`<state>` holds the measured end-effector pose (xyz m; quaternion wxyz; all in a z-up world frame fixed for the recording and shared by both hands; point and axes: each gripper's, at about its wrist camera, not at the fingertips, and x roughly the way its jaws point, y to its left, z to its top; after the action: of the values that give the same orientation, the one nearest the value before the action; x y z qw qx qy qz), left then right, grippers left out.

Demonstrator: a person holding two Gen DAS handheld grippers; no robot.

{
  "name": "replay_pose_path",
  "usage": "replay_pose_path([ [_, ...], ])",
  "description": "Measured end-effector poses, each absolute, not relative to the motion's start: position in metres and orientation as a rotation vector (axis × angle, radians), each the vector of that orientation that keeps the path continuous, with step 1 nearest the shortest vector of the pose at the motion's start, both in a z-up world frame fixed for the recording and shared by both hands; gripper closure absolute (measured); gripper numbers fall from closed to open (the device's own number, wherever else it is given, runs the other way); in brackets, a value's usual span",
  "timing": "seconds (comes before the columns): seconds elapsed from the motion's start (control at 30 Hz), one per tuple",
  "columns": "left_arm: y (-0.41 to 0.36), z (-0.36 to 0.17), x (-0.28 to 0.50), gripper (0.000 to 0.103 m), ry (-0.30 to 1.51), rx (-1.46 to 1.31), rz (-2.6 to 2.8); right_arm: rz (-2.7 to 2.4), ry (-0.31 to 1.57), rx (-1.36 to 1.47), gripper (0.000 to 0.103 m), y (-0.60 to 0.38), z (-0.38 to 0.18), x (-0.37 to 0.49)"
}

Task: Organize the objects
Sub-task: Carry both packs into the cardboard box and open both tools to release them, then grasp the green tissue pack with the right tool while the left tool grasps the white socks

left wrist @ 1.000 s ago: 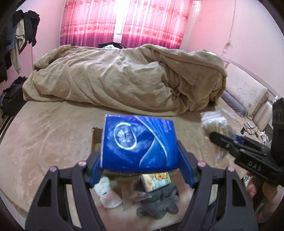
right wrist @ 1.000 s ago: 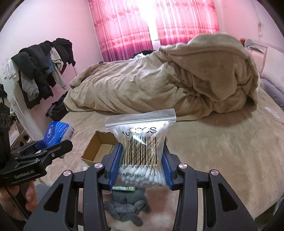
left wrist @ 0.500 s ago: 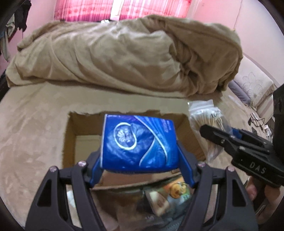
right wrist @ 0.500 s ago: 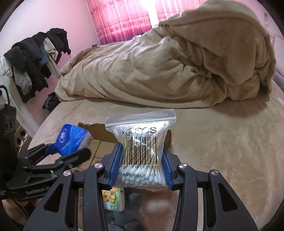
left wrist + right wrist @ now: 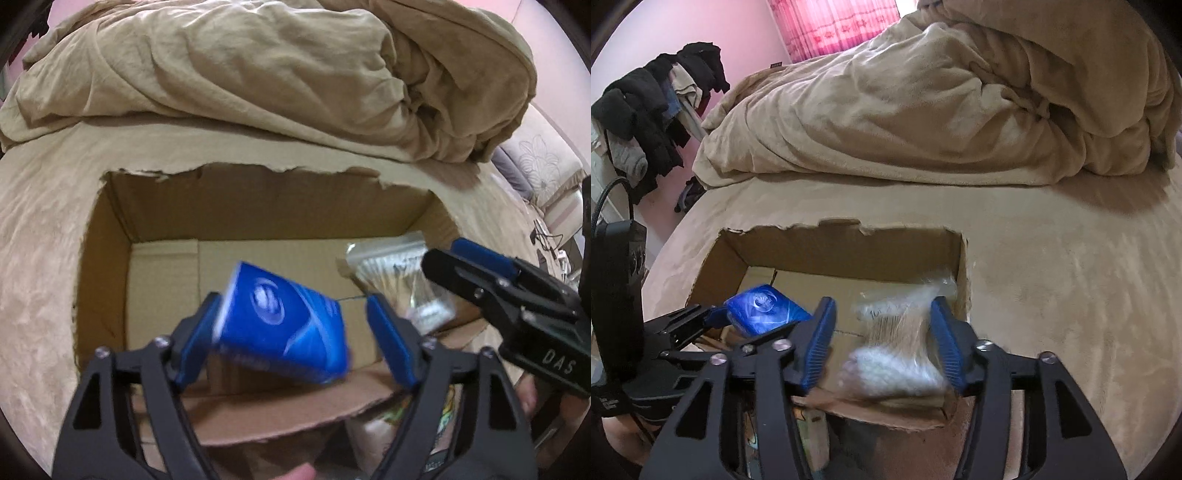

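Both grippers are releasing over the cardboard box (image 5: 110, 266): the left gripper (image 5: 295, 336), jaws just opening, is dropping the blue tissue pack (image 5: 280, 325); the right gripper (image 5: 882, 343), likewise opening, is freeing the cotton-swab bag (image 5: 897, 343). Next, probably withdrawing clear.

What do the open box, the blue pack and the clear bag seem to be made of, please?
Box: plain brown corrugated cardboard, matt, its rim torn ragged.
Blue pack: apparently thin glossy plastic film over something soft; it catches the light.
Clear bag: transparent plastic with a zip-seal strip; cotton swabs show through.
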<state>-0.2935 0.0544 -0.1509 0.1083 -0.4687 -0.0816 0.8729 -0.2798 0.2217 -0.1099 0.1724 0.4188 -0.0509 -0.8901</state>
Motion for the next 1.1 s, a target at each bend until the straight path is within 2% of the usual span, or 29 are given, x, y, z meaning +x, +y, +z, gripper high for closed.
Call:
replay_pose_path([
  [0.03, 0.054, -0.151, -0.293, 0.012, -0.246, -1.376, 2.567, -2.531, -0.138, 1.188, 0.038, 0.222, -0.109, -0.279],
  [0.27, 0.045, -0.12, -0.268, 0.012, -0.298, -1.322, 2.598, -2.569, -0.13, 1.155, 0.037, 0.227, -0.086, -0.265],
  [0.67, 0.009, -0.045, -0.167, 0.012, -0.288, -1.166, 2.74, -2.626, -0.091, 1.073, 0.036, 0.222, -0.025, -0.193],
  [0.9, -0.008, -0.014, -0.112, 0.011, -0.288, -1.101, 2.782, -2.651, -0.041, 1.003, 0.022, 0.212, 0.004, -0.15],
  [1.1, -0.015, -0.008, -0.078, 0.007, -0.288, -1.08, 2.808, -2.661, -0.028, 0.986, 0.021, 0.208, 0.017, -0.122],
])
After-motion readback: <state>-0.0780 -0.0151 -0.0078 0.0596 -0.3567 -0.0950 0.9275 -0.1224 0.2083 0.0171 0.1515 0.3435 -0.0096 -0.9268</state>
